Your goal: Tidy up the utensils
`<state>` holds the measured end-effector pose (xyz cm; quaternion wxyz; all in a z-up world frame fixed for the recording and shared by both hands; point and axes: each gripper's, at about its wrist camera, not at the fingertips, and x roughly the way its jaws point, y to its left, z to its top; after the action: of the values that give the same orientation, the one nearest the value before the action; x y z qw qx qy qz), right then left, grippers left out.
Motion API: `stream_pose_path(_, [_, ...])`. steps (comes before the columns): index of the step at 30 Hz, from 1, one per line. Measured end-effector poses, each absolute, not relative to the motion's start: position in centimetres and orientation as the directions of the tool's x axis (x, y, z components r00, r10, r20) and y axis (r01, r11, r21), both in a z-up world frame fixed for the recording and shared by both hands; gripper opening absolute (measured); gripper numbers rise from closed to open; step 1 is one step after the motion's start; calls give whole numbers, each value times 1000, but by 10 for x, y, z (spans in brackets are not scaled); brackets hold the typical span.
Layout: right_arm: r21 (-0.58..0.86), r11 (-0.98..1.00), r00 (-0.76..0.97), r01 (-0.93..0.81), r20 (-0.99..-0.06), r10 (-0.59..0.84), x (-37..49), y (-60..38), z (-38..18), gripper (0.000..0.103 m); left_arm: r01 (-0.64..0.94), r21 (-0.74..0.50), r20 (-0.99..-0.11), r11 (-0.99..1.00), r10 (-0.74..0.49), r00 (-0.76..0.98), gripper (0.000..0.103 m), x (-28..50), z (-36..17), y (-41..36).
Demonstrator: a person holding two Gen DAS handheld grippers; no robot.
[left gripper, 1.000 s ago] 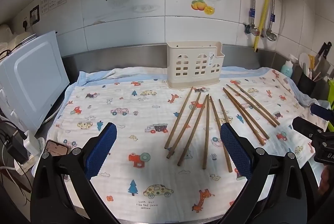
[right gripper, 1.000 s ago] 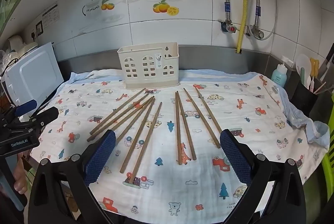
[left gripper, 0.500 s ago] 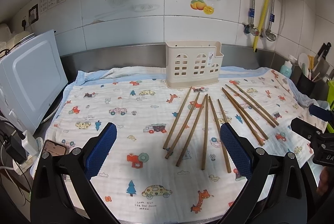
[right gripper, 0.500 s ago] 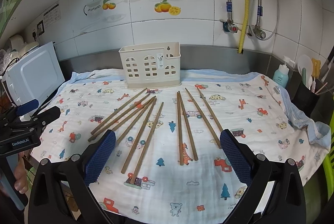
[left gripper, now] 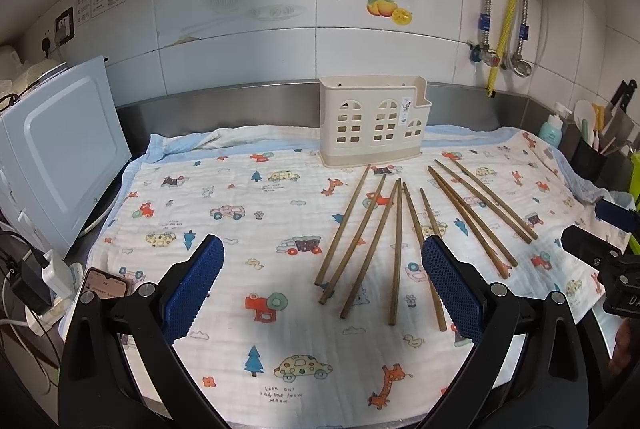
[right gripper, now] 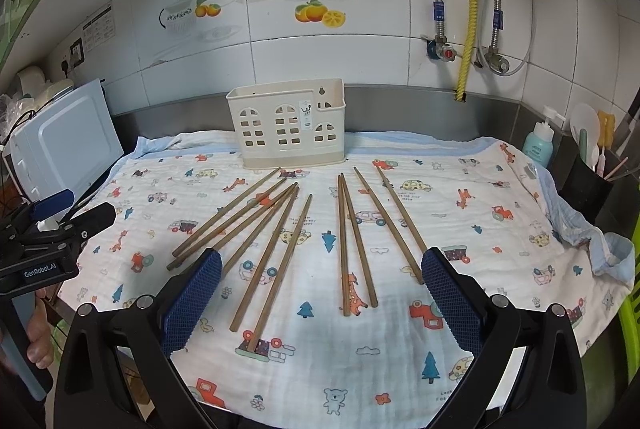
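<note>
Both tools hover over the near edge of the patterned cloth (right gripper: 460, 197), empty. The left gripper (left gripper: 322, 283) and right gripper (right gripper: 322, 293) are spread wide. Wooden chopsticks (right gripper: 280, 249) lie fanned on the cloth, just in front of the cream utensil holder (right gripper: 288, 125) by the far wall.

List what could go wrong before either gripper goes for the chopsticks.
1. The chopsticks lie fanned close together, some touching at the tips, so the open right gripper may pinch two or scatter neighbours.
2. They rest on a soft printed cloth; fingertips could snag it.
3. The light-looking utensil holder might tip during insertion.
</note>
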<state>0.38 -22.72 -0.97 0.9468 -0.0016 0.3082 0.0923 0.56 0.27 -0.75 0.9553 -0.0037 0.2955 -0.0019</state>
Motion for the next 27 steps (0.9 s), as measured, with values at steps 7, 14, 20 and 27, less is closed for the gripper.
stream_pose_path(7, [54,983,794,-178,-582,176,4,-226,-9,97,2,-7,-564,1000,-5,826,98,6,-7,3])
stream_pose_path(14, [54,983,795,-178,-580,176,4,-227,-9,97,0,-8,-561,1000,-5,828,98,6,-5,4])
stream_pose_path(20, [54,982,795,-179,-580,176,4,-227,-9,97,-1,-8,-562,1000,-3,827,98,6,-4,5])
stream_pose_path(27, [52,982,794,-180,-582,177,4,-226,-9,97,-4,-15,-565,1000,-6,825,98,6,-3,5])
